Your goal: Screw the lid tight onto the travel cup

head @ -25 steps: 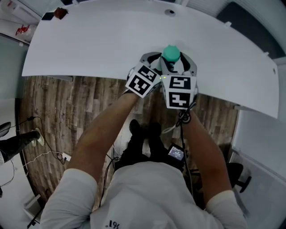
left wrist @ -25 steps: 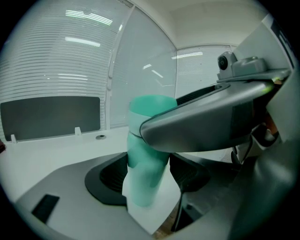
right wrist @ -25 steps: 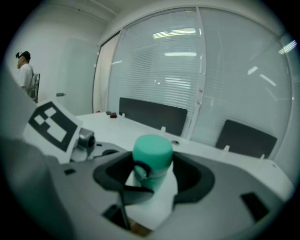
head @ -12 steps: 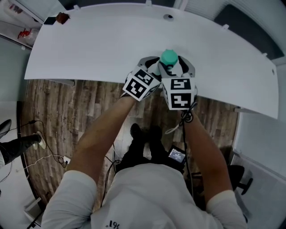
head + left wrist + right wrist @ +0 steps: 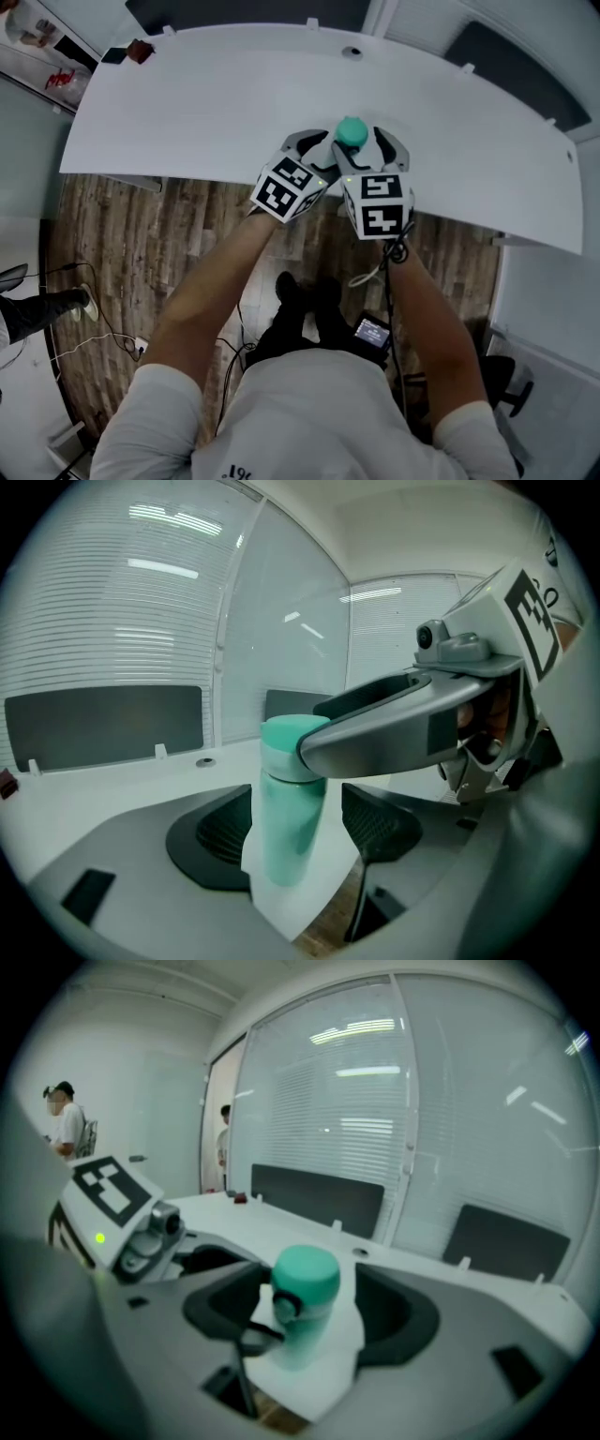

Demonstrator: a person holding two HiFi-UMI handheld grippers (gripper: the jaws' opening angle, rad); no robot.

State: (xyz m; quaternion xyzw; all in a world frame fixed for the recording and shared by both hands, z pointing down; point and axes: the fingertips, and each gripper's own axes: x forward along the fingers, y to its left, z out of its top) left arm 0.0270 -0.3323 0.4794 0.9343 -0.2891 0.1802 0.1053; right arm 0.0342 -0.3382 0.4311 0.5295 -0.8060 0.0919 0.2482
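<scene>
The teal travel cup (image 5: 352, 131) stands upright with its lid on, on the white table (image 5: 206, 103) near the front edge. Both grippers reach around it from the person's side. My right gripper (image 5: 309, 1321) is open; its jaws have just been opening, and the lid (image 5: 306, 1274) sits between them with a gap on each side. My left gripper (image 5: 298, 832) is lower, around the cup's body (image 5: 289, 827). The body is close to the left pad, and white table shows between it and the other pad. The right gripper's jaw (image 5: 403, 724) crosses in front of the lid.
The table's front edge runs just under the grippers, with wood floor (image 5: 141, 244) below it. A round cable hole (image 5: 352, 52) lies in the table behind the cup. A small dark red object (image 5: 141, 49) sits at the far left corner. People (image 5: 66, 1119) stand in the background.
The right gripper's jaws have spread a little wider around the lid. The cup stays upright in the same spot. The head view has shifted, so the table sits lower in the picture.
</scene>
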